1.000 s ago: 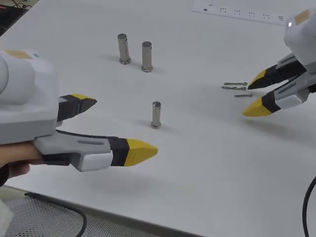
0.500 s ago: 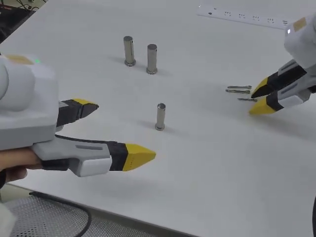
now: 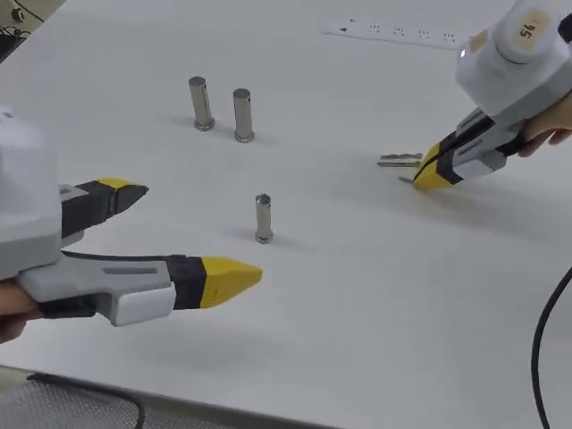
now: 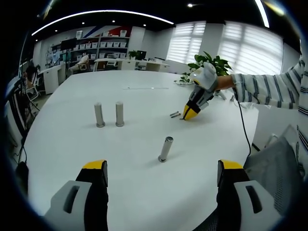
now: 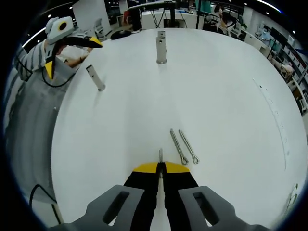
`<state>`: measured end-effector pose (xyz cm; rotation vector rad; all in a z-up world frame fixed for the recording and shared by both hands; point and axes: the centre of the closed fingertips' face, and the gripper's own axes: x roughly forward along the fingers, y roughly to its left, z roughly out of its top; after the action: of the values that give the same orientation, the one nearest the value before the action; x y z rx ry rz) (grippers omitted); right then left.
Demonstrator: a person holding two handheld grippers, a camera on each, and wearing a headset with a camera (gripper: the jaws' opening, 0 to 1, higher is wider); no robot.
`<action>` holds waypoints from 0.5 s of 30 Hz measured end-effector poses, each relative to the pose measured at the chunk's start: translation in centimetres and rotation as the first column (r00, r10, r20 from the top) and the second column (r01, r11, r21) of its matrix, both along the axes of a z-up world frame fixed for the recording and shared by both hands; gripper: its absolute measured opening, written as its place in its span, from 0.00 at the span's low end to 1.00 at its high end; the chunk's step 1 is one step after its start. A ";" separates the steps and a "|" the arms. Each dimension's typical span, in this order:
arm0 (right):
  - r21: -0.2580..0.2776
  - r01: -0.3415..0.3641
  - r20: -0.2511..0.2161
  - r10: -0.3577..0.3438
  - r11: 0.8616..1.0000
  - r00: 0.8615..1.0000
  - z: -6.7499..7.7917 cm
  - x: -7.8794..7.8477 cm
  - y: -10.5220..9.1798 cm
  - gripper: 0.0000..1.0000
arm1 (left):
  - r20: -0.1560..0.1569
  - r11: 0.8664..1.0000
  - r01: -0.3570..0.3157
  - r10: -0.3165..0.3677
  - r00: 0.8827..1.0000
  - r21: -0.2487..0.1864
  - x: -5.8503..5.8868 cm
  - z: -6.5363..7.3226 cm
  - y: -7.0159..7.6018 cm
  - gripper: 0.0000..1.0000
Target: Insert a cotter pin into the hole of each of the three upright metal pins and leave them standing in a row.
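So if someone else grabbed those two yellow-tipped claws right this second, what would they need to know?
The left gripper is empty, with its fingers open, above the white table near the lone short silver metal pin.
The right gripper has its fingers shut on one thin silver cotter pin, tips down at the table.
Two loose cotter pins lie flat just beside it.
The other two upright metal pins stand side by side further back.
Done: nothing is inserted yet.
Left: fit a cotter pin through each of the three metal pins, then stand them in a row.
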<state>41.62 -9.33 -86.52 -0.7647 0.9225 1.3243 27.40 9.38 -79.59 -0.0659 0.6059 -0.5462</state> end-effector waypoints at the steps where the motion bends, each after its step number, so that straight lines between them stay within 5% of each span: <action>1: 0.001 -0.006 0.006 0.006 1.000 1.000 0.0 -0.1 0.0 0.03 | 0.003 1.000 0.001 -0.001 1.000 0.001 0.0 0.1 0.0 0.95; 4: 0.007 0.002 0.028 -0.002 1.000 1.000 0.0 0.0 -0.1 0.03 | 0.024 1.000 -0.002 0.002 1.000 0.000 0.2 0.3 -0.1 0.94; 6: 0.023 0.031 0.036 -0.032 0.999 0.999 0.0 0.1 -0.1 0.03 | 0.075 1.000 -0.008 0.006 0.997 0.019 0.6 0.6 0.1 0.95; 15: 0.075 0.047 0.059 -0.052 0.996 0.997 -0.3 0.4 -0.2 0.03 | 0.074 1.000 -0.002 0.001 0.997 0.009 0.5 1.0 -0.1 0.96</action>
<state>42.07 -9.55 -86.80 -0.7172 0.8350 1.2779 27.89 9.32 -78.61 -0.0374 0.5365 -0.5417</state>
